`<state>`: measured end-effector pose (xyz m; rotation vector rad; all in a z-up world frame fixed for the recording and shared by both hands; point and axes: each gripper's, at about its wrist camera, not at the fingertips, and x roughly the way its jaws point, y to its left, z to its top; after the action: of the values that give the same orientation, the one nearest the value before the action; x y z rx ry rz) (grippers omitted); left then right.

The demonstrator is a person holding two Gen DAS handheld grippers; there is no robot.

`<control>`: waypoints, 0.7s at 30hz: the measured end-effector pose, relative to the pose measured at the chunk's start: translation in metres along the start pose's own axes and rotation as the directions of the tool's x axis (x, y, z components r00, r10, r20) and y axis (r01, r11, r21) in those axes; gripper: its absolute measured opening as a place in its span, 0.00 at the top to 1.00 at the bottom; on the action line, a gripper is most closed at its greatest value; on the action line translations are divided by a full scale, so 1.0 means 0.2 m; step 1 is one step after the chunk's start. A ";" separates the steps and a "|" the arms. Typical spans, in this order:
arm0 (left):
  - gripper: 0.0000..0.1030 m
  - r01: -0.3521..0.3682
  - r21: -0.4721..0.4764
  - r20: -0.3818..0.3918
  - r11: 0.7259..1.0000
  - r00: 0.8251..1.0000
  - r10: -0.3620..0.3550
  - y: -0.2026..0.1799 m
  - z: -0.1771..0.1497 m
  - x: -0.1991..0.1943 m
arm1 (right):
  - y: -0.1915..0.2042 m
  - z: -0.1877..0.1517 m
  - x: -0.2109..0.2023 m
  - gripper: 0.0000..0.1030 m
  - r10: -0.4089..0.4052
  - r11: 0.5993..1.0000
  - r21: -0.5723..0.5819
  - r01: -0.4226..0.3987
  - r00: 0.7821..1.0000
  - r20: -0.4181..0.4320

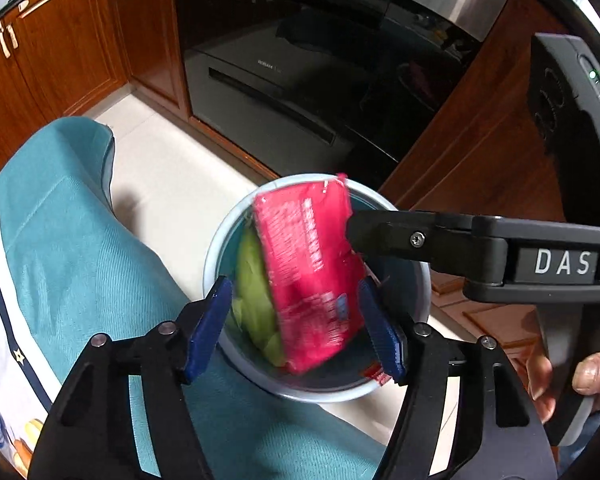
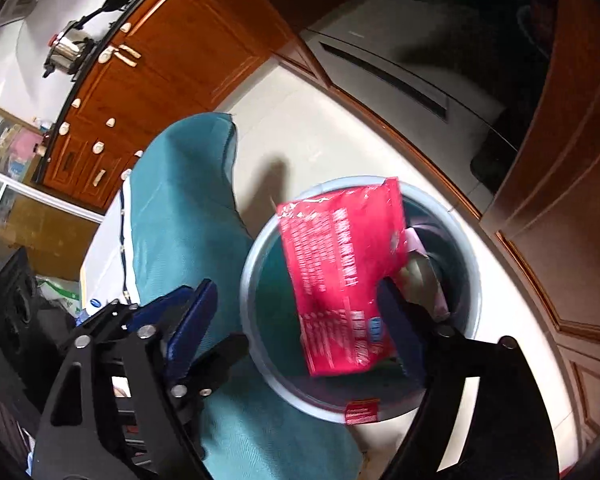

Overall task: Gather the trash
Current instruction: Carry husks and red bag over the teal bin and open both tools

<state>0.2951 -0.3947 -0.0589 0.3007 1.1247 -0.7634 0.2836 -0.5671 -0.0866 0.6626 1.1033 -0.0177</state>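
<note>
I hold both claws tilted steeply down over a round pale-blue plastic bin that stands on the cream tiled floor, just beside the hanging edge of a teal woven tablecloth. My left claw is spread wide, its blue fingertip pads standing apart on either side of a flat red plastic snack wrapper with white print. The wrapper looks blurred and tilted on edge above the bin's mouth; neither left pad presses on it, though its lower right edge lies very close to the right-hand pad, and I cannot tell if they touch. Behind the wrapper, inside the bin, lies a crumpled pale green wrapper. My right claw is likewise released, with its pads standing wide apart. From its camera the red wrapper sits between the fingers, nearer the right-hand one, whose tip overlaps the wrapper's lower right corner; the left-hand pad is well clear of it. One black finger of the right claw reaches in from the side in the left camera, its tip at the wrapper's right edge. A small red label shows on the bin's near rim. Beyond the bin stand brown wooden cabinets and a dark glass-fronted appliance. A hand grips the right claw's handle.
</note>
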 end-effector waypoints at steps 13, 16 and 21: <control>0.34 0.008 -0.029 0.001 1.000 1.000 -0.008 0.03 -0.05 -0.08 | 0.04 -0.04 -0.02 0.18 -0.017 1.000 -0.011 0.017 1.000 -0.017; 0.33 0.011 -0.033 0.006 0.999 1.000 -0.010 0.03 -0.07 -0.11 | 0.06 -0.06 -0.03 0.18 -0.020 1.000 -0.017 0.020 1.000 -0.019; 0.29 0.014 -0.052 0.020 0.999 1.000 -0.013 0.03 -0.14 -0.19 | 0.11 -0.11 -0.08 0.17 -0.029 0.999 -0.034 0.028 0.999 -0.016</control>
<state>0.2724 -0.3596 -0.0377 0.2415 1.1269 -0.7467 0.2654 -0.5426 -0.0688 0.6176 1.1266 -0.0179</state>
